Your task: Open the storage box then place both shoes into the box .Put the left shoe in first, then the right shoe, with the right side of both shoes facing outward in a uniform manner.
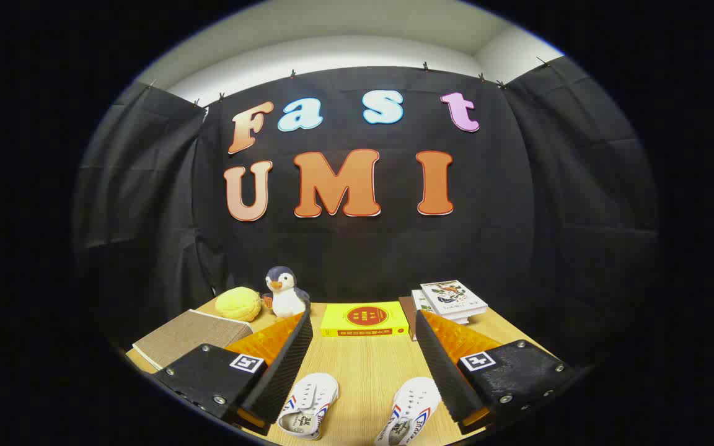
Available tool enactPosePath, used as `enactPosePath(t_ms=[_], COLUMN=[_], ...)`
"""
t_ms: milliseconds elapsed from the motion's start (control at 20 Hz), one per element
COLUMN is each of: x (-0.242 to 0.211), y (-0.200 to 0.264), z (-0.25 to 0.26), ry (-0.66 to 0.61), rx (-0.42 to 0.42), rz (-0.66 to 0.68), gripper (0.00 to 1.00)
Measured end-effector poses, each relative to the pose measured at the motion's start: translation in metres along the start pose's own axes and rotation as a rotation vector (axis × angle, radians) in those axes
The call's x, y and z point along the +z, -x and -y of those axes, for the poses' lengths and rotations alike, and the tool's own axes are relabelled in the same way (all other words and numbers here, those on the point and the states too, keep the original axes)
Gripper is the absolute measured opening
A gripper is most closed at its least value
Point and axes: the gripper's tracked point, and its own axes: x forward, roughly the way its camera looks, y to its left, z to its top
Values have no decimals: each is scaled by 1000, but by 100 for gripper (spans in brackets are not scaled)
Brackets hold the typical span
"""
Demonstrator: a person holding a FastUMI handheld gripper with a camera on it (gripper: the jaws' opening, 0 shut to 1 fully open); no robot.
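Observation:
Two small white shoes with red and blue stripes lie on the wooden table (366, 365) below the gripper. One shoe (308, 406) is beside the left finger (286, 359), the other shoe (409, 412) beside the right finger (444, 365); their toes point away from me. My gripper (363, 325) hangs above the table, open, with nothing between its fingers. A cardboard-coloured flat box (186, 337) lies to the left, partly behind the left finger.
A yellow book (364, 319) lies just ahead between the fingers. A penguin plush (286, 292) and a yellow bun-shaped toy (239, 303) sit at the back left. A stack of books (450, 300) is at the back right. Black cloth walls close the booth.

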Motion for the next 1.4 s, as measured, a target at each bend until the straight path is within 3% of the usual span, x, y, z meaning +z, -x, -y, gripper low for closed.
enactPosePath(t_ms=[1000, 1400], x=[-15, -46], y=[14, 3], z=[-8, -43], ry=[-3, -142], rx=[-21, 100], rz=[-46, -168], gripper=[99, 99])
